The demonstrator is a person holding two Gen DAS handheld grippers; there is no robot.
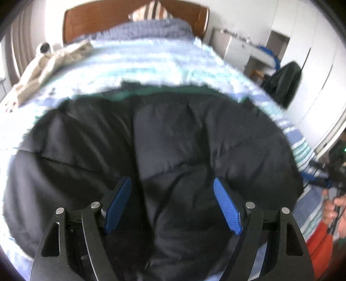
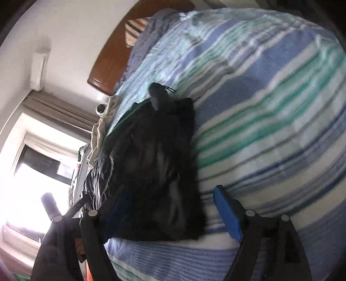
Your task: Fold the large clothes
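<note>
- Jacket [image 1: 151,138] — one large black quilted puffer lies spread on the striped bedspread [image 1: 151,58], filling the near half of the left wrist view. In the right wrist view it appears edge-on as a dark bundle just left of that gripper's near field. I judge it light for its bulk, soft and springy, with a slick shell likely to slide on itself and puff back after folding. An edge, hem or cuff seems a better place to pinch than the fat quilted middle; a sleeve or hem cannot be told apart in the blur.
- Bed — one, with one brown wooden headboard [image 1: 90,23] at the far end and one striped pillow [image 1: 149,10] leaning against it.
- Beige garment [image 1: 47,64] — one, crumpled at the far left of the bed, well apart from the jacket.
- Left gripper [image 1: 172,207] hovers above the jacket's near part, its two blue pads wide apart and nothing between them.
- Right gripper [image 2: 170,214] sits at the jacket's near right edge, jaws wide apart. Dark fabric lies across the gap and hides most of the left pad, yet nothing is pinched.
</note>
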